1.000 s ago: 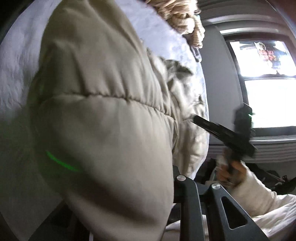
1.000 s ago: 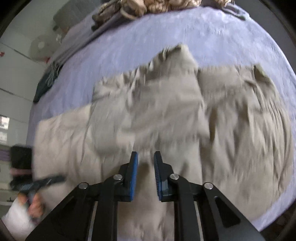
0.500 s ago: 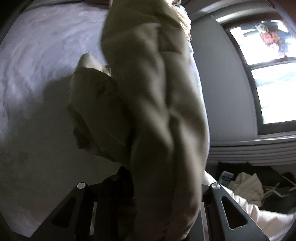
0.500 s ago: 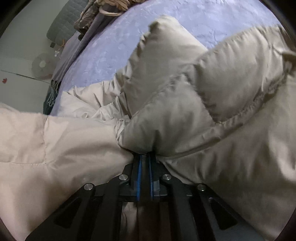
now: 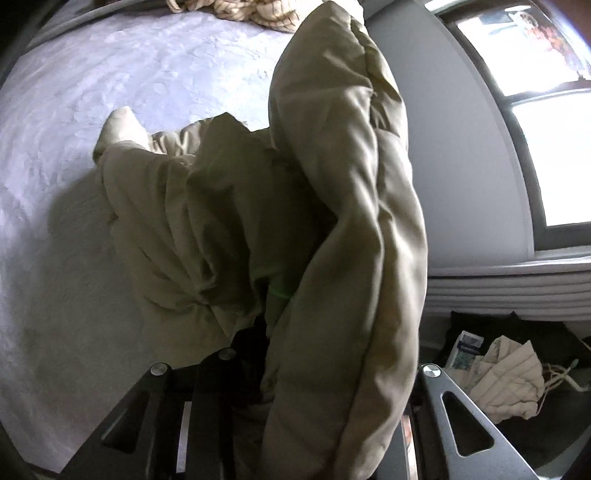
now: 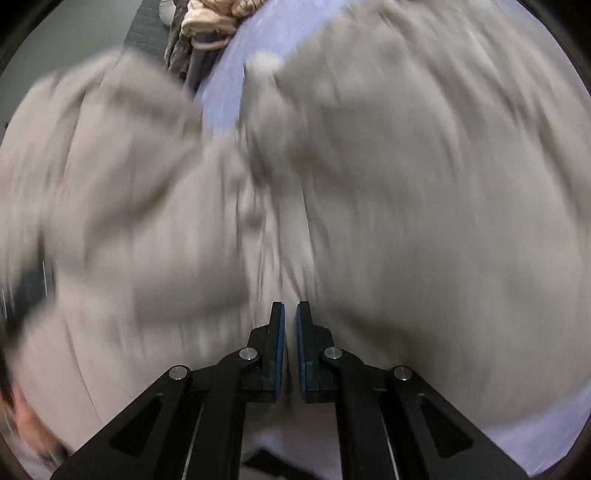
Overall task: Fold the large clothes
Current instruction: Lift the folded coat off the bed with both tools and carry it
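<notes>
A large beige puffer jacket (image 5: 347, 206) hangs bunched and lifted over the lavender bedspread (image 5: 74, 110). My left gripper (image 5: 291, 354) is shut on a thick fold of it; its fingertips are buried in the fabric. In the blurred right wrist view the jacket (image 6: 406, 184) fills the frame, spread over the bed. My right gripper (image 6: 290, 314) stands just above it with its blue-padded fingers (image 6: 280, 332) slightly apart and nothing between them.
A knitted cream garment (image 5: 240, 11) lies at the bed's far edge, also in the right wrist view (image 6: 210, 22). A window (image 5: 546, 122) and grey wall are to the right. Clothes (image 5: 509, 380) lie on the floor by the bed.
My right gripper has let go of the jacket fold it pinched half a second ago and drawn back, moving fast. My left gripper still holds the lifted jacket, which hangs more loosely.
</notes>
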{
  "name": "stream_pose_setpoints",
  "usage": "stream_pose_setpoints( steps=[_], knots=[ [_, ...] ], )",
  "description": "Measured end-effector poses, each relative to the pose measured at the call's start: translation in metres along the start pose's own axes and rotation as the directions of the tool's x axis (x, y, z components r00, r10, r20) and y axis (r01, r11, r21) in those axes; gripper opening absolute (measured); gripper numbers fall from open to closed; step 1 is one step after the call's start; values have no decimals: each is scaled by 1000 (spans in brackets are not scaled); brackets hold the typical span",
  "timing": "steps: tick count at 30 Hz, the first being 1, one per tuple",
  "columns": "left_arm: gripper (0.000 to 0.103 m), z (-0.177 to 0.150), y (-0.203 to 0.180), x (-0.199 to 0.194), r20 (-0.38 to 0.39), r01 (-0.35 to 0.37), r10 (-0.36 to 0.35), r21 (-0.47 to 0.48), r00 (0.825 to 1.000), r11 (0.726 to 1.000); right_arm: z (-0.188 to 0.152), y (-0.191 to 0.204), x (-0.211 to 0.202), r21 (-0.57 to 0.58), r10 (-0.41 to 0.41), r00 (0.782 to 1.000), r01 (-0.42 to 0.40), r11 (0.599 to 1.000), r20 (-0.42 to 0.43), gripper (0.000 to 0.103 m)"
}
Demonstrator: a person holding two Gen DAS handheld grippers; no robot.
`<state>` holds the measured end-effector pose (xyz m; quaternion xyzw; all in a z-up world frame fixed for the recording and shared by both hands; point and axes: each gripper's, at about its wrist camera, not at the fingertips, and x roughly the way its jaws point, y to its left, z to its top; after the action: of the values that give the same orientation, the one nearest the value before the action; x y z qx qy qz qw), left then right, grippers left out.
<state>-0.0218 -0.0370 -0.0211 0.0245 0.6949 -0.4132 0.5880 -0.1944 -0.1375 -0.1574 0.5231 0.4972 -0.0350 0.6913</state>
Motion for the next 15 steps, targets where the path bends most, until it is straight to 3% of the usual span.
stream_pose_setpoints(
  steps=[3,4,6,7,8,9,13,15],
  knots=[
    [27,13,-21,18,-36,-39,39,27,999,999,-21,-3,21,-33,-42,998,41,999,-39,4],
    [33,16,-30,29,-51,-41,43,39,998,998,-22,-4,27,-40,-58,998,56,998,-40,1],
    [36,22,-40,43,-70,-36,40,55,997,998,-18,-11,30,2,-39,998,39,999,-53,1],
    [43,26,-48,52,-87,-21,28,77,996,997,-18,-15,26,23,-14,999,15,1000,-52,1],
    [62,28,-50,57,-102,8,1,93,995,996,-17,-18,19,28,-3,999,4,1000,-45,1],
    [67,31,-55,64,-124,57,-43,112,991,992,-18,-22,10,31,6,999,-5,1000,-34,1],
    [71,43,-63,90,-163,186,-158,173,974,967,-28,-42,-39,55,7,999,-9,998,38,2],
    [82,45,-54,101,-166,220,-192,169,967,961,-35,-53,-66,79,-28,996,21,997,89,2]
  ],
)
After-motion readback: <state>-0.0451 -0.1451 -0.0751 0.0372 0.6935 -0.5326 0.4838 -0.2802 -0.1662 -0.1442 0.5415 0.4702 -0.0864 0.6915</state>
